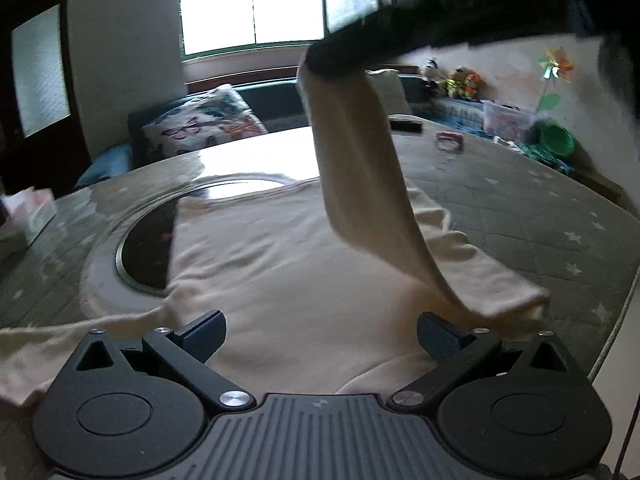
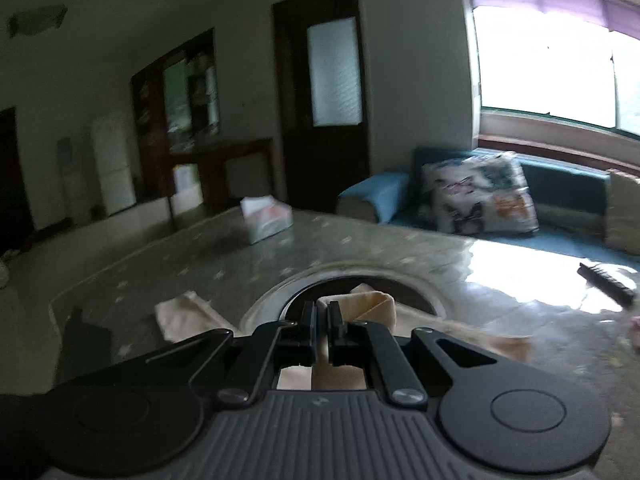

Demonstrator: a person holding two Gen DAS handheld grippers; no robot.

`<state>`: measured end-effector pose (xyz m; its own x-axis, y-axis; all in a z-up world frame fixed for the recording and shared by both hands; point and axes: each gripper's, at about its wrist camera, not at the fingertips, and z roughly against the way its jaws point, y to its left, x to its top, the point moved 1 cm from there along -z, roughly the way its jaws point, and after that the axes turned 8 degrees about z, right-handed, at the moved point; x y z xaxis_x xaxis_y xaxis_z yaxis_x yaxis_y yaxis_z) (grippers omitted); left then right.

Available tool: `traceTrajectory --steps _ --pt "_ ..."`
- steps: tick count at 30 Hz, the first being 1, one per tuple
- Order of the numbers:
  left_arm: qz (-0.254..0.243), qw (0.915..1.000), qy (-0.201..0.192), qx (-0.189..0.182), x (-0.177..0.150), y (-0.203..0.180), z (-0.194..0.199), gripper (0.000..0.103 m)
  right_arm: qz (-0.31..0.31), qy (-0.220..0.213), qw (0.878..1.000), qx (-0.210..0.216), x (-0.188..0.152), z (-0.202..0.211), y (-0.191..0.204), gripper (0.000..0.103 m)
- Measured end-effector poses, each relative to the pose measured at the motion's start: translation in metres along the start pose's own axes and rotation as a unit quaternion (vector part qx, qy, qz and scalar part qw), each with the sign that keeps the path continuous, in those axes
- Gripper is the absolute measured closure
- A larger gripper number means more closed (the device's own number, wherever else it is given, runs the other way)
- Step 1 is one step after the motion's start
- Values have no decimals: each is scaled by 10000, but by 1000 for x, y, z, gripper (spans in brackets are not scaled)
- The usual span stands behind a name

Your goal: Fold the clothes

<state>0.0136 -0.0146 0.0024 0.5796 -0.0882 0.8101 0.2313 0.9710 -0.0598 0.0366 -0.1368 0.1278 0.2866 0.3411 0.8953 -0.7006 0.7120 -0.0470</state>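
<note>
A: What is the biggest thing here?

B: The bench (image 1: 500, 216). It has a grey cover with little white stars, and a round dark hole with a shiny ring in the middle.

A: And where is the cream shirt (image 1: 280, 272)?

B: It lies flat on the bench, partly over the round hole. One sleeve (image 1: 360, 168) is lifted up in the air, and the other sleeve lies out to the left.

A: Who lifts it?

B: The right hand-held gripper (image 2: 321, 312). Its two fingers are squeezed tight on the cuff of that sleeve. The cloth pokes out between them.

A: And the left hand-held gripper (image 1: 320, 332)?

B: Its fingers are spread wide apart with nothing in them. It hangs just over the near edge of the shirt.

A: Anything else?

B: A pillow with butterflies (image 1: 208, 120) sits on a blue sofa behind the bench. A tissue box (image 2: 266, 216) stands on the bench, far from the shirt.

A: Any words to read?

B: No, it is all too blurry to read.
</note>
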Motion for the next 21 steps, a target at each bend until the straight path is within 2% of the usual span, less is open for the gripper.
traceTrajectory --steps 5,8,12,17,21 --pt "187 9997 5 178 -5 17 10 0 -13 177 9993 319 -8 -12 11 94" --pt "246 9993 6 265 -9 25 16 0 81 234 9995 210 -13 -4 5 92" --pt "286 9989 -17 382 -10 35 23 0 202 562 9982 -85 -27 6 -17 79" --pt "346 9980 -100 513 -3 43 23 0 171 1310 9904 -410 -73 16 -40 78" --pt "377 9975 -82 593 2 42 14 0 -22 1597 9863 -404 -105 18 -47 78"
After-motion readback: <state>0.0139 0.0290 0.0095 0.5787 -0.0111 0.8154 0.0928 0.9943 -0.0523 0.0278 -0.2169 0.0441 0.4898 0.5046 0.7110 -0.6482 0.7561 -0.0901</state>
